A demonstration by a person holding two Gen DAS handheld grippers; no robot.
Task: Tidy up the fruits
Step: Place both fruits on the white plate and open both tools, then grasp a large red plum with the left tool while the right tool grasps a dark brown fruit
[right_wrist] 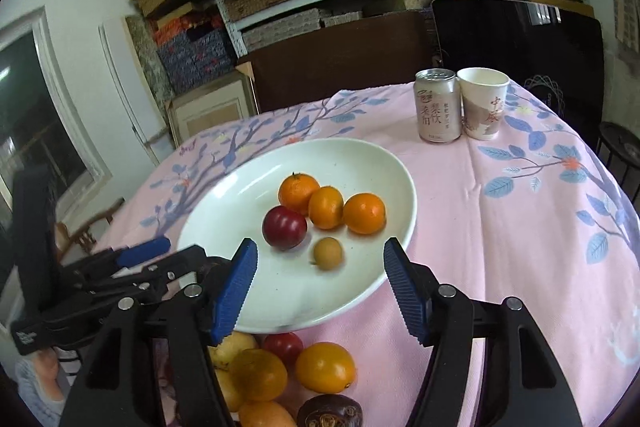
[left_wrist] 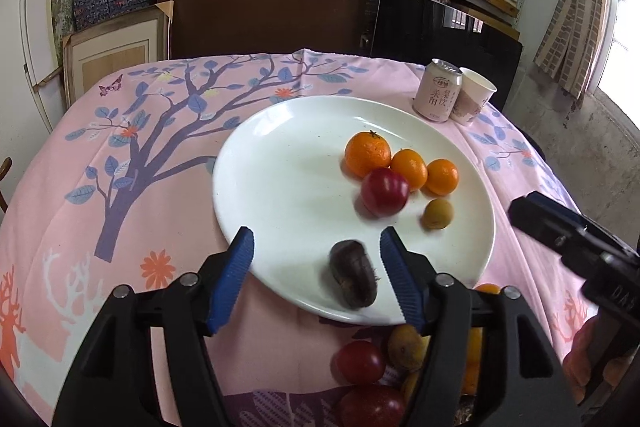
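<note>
A white plate holds three oranges, a red plum, a small yellow-brown fruit and a dark brown fruit near its front rim. My left gripper is open and empty, just above and around the dark fruit, which looks blurred. My right gripper is open and empty over the plate's front rim, near the small fruit. A pile of loose fruit lies on the cloth in front of the plate.
A pink drink can and a paper cup stand at the table's far right. The left gripper's body shows at the left of the right wrist view. Shelves and dark boards stand behind the table.
</note>
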